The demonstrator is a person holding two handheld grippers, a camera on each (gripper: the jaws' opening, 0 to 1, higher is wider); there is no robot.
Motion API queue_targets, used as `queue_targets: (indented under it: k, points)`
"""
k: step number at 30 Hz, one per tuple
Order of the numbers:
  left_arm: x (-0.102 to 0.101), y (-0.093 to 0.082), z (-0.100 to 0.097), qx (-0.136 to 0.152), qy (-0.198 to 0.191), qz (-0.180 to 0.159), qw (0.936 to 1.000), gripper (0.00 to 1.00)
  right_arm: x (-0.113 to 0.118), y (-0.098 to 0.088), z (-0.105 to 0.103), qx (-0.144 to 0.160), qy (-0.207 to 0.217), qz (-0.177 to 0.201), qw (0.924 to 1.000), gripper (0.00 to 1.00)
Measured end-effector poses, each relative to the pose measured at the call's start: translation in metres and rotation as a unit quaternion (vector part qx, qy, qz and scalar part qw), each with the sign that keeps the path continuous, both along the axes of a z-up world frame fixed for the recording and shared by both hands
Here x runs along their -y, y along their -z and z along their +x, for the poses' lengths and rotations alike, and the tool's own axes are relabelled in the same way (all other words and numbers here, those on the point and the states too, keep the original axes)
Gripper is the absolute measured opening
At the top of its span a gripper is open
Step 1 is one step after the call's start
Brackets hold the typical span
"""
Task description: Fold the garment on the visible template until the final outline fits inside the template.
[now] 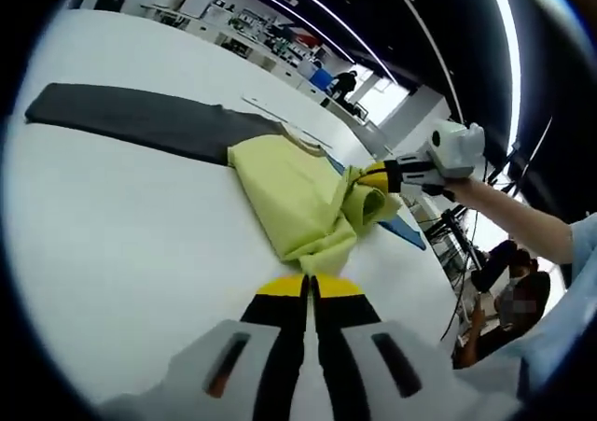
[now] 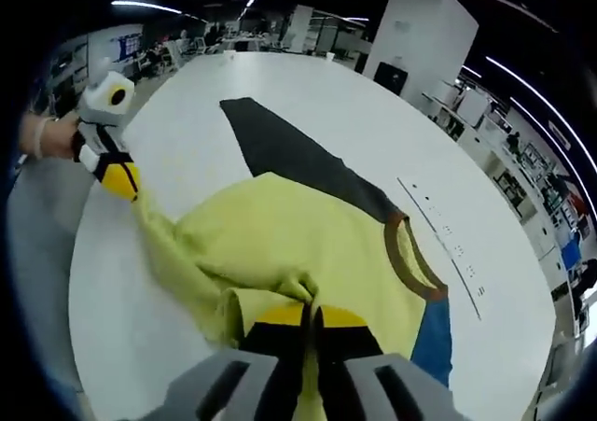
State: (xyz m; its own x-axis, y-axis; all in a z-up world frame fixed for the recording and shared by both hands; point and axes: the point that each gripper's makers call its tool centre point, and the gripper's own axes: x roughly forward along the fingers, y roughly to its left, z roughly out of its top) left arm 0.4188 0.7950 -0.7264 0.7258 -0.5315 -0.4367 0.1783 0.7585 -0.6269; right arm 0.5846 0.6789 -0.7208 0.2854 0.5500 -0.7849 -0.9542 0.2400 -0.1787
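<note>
Yellow garment (image 2: pixel 308 244) w/ brown collar and a blue panel lies on the white table (image 1: pixel 112 253), partly over a dark grey template (image 2: pixel 280 150) that runs as a long strip away from the shirt toward the far table end. A thin white strip w/ marks (image 2: pixel 443 230) lies beside the collar, apart from the cloth.

Left gripper (image 1: pixel 308 290): jaws pressed together, yellow tips at the near corner of the cloth; in right gripper view it (image 2: pixel 119 178) sits at the end of a stretched-out fold, so it looks clamped on that edge. Right gripper (image 2: pixel 310 316): jaws closed on a bunched ridge of yellow fabric; seen from left gripper view (image 1: pixel 378 178), it pinches the rumpled far side.

Key relation: the two grips sit at opposite ends of one shirt edge, fabric drawn between them. Template's long axis runs away beyond the garment, so the held edge lies across that axis, roughly. Neither hand is clearly nearer the template; cloth body sits between both grips and the grey strip.

Judgement: fold is mid-way, shirt is bunched and spills past the template, esp. on blue side. Next move prob. needs both grips carried together over the body toward the grey strip, evenly, else the fold skews.
</note>
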Motion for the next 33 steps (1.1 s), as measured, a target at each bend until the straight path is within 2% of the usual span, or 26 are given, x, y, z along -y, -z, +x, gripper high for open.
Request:
queue_targets:
  k: [6,12,23,28,31,33]
  points:
    - [-0.002,0.004,0.000,-0.006,-0.003,-0.001,1.0000,0.00,-0.010,0.021,0.009,-0.011,0.002,-0.017,0.9998,0.00]
    - [-0.004,0.008,-0.002,-0.012,-0.006,-0.004,0.9999,0.00,-0.013,0.035,0.011,-0.019,0.001,-0.030,0.9994,0.00]
    - [-0.004,0.011,-0.004,-0.019,-0.009,-0.008,0.9997,0.00,-0.010,0.038,0.011,-0.028,0.010,-0.030,0.9991,0.02]
    - [-0.003,0.011,-0.004,-0.019,-0.009,-0.008,0.9997,0.00,-0.011,0.026,0.011,-0.032,0.026,-0.002,0.9992,0.15]
    - [-0.003,0.010,-0.004,-0.019,-0.009,-0.010,0.9997,0.00,-0.014,0.016,0.010,-0.036,0.040,0.035,0.9979,0.28]
    - [-0.003,0.009,-0.004,-0.018,-0.008,-0.010,0.9997,0.00,-0.016,0.010,0.007,-0.049,0.052,0.062,0.9956,0.41]
